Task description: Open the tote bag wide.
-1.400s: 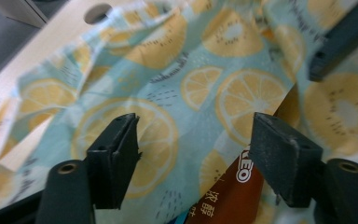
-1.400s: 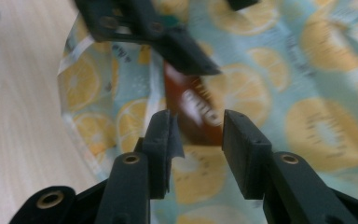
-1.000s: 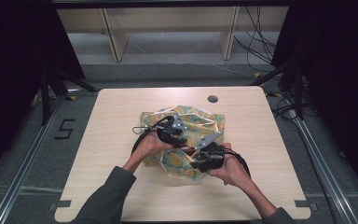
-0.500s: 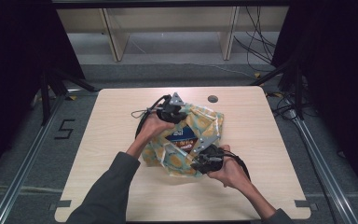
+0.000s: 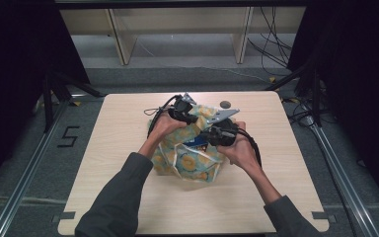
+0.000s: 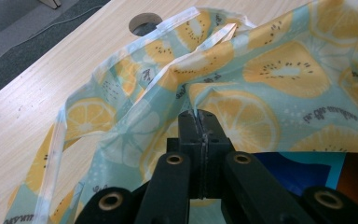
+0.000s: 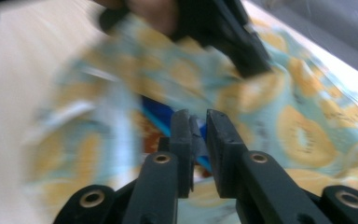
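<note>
Since a second ago both hands have lifted toward the table's (image 5: 103,197) far side, the left gripper (image 6: 199,116) clamping the crumpled fruit-print plastic bag (image 5: 197,163) lying mid-table, while the right gripper (image 7: 198,126), jaws just closing, stands narrowly parted over it.

Black tool (image 5: 190,116) with brass rivets, grey sleeves (image 5: 113,197).

Both grippers, left gripper (image 5: 190,117) and right gripper (image 5: 208,136), meet over the fruit-print bag (image 5: 192,160).

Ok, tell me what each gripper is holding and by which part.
The left gripper is shut on a fold of the fruit-print bag near its rim. The right gripper has been closing; whether it grips anything cannot be told.
</note>
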